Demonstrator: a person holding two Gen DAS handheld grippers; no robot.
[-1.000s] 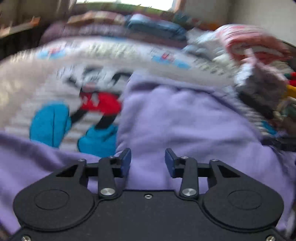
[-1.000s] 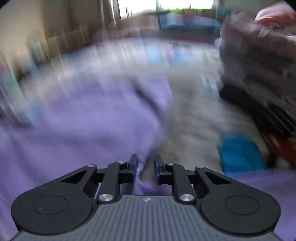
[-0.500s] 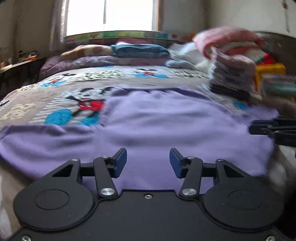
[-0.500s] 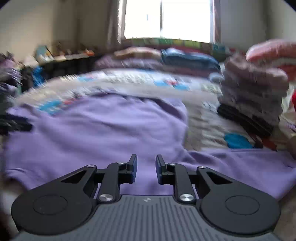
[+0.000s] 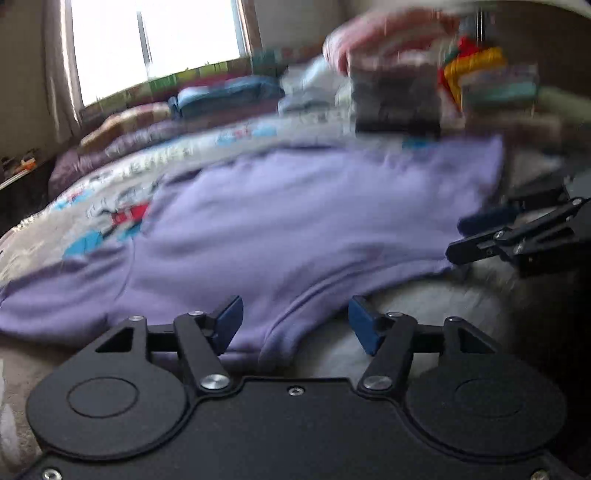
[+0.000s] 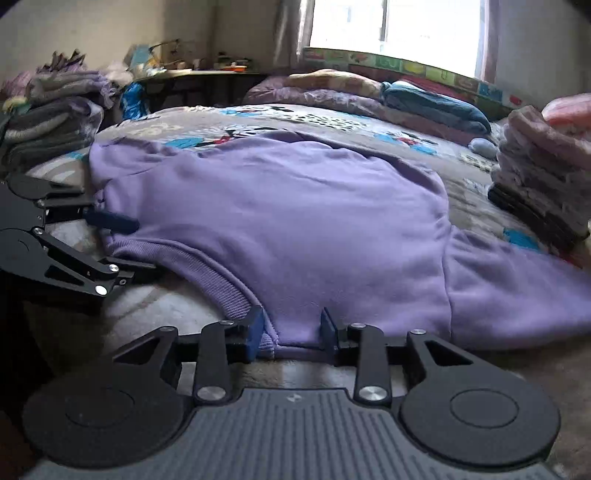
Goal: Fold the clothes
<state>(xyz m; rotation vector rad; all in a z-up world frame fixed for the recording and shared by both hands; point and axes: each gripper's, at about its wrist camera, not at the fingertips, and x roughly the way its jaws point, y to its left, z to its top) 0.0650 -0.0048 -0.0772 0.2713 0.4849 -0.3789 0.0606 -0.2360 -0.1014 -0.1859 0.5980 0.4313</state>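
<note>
Both grippers sit at the near hem of the purple sweatshirt [image 6: 295, 206], and both sets of jaws are opening. From its own camera the right gripper [image 6: 291, 328] has its blue pads on either side of the ribbed hem corner at 6 o'clock; cloth lies between them, but the pads stand off it — no grip. The left gripper [image 5: 295, 325] is spread wider, with a fold of the hem between its jaws toward the left pad and nothing pinched.

Beyond the jaws the sweatshirt lies flat and spread on the patterned bedspread [image 6: 332, 122], body toward 12 o'clock, one sleeve trailing out to 3 o'clock in the right view. Further off, at 2 to 3 o'clock, stands a stack of folded clothes [image 6: 535, 184]; another pile of clothes [image 6: 55, 110] sits at 10 o'clock. At the far end are the pillows [image 6: 369, 92] and a window [image 6: 388, 26].

I judge the garment soft, thick and fairly light — it will drape and slide on itself rather than hold a crease. The ribbed hem corners look the firmest places to pinch, or the sleeve cuff for folding the sleeve in.
</note>
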